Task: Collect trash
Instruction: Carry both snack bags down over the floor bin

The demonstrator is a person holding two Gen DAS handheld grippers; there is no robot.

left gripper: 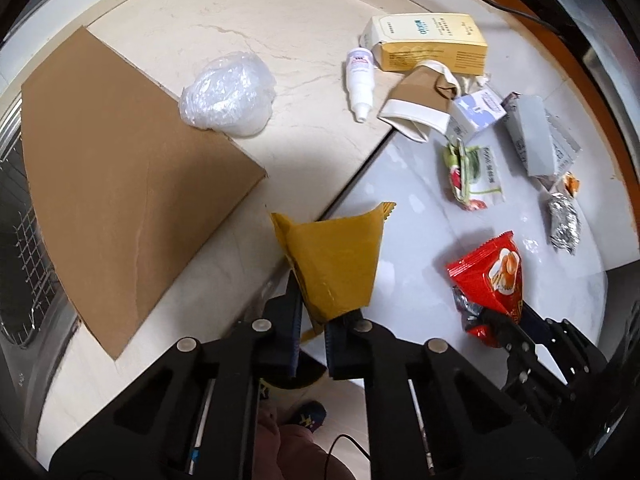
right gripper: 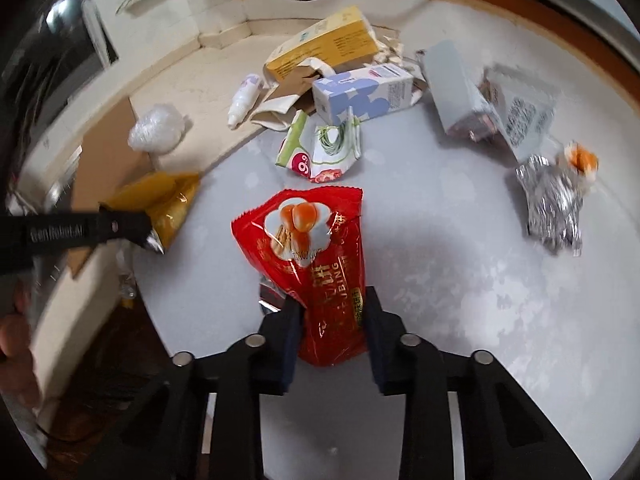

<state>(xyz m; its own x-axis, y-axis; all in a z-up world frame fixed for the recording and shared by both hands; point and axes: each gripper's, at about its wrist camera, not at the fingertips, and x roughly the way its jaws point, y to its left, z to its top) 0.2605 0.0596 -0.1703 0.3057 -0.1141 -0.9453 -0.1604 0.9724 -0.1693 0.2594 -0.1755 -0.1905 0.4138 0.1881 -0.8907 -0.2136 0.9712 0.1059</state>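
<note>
Left claw [left gripper: 316,312] clamps yellow wrapper [left gripper: 336,256], raised over counter [left gripper: 304,64] edge. Right claw [right gripper: 332,320] pinches red snack bag [right gripper: 316,264] above white table [right gripper: 460,280]. Beyond: green wrapper [right gripper: 320,152], blue carton [right gripper: 360,92], yellow box [right gripper: 324,44], foil wrapper [right gripper: 552,204], grey box [right gripper: 452,84]. Cardboard [left gripper: 120,184] and plastic wad [left gripper: 228,94] lie on counter.

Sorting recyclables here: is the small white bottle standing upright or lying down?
Lying down. The white bottle rests on its side on the beige counter, nozzle away from the yellow box.
</note>
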